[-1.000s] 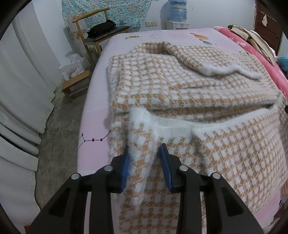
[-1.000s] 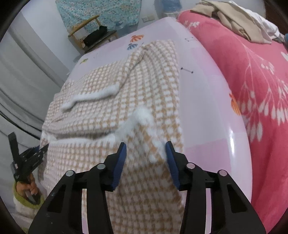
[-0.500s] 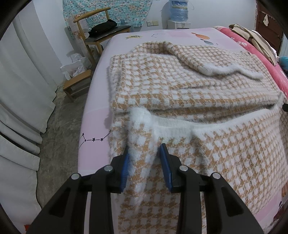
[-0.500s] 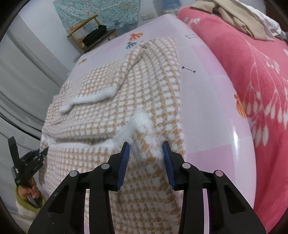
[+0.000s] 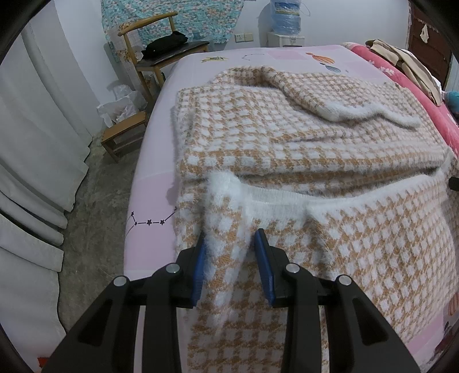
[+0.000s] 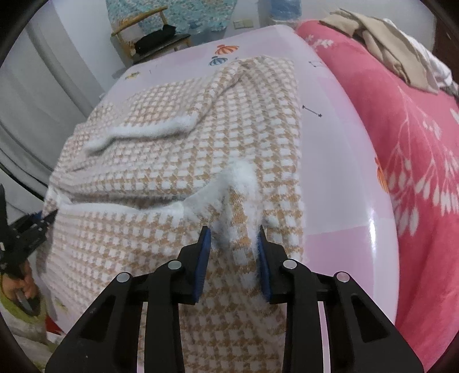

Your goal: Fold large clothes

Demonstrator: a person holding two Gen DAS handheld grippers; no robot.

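Two corners of the sweater (image 5: pixel 301 149) are pinched: left gripper (image 5: pixel 231 264) clamped, right gripper (image 6: pixel 233 252) just closing on fuzzy hem. Slippage is risked if lifted unevenly.

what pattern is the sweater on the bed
The sweater has a tan and white houndstooth check with fuzzy white trim; the left wrist view shows it best.

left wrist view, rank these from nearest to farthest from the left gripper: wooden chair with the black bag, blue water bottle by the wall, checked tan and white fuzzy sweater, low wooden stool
1. Checked tan and white fuzzy sweater: pinched in the left gripper.
2. Low wooden stool: on the floor, left of the bed.
3. Wooden chair with the black bag: behind the stool.
4. Blue water bottle: against the far wall.
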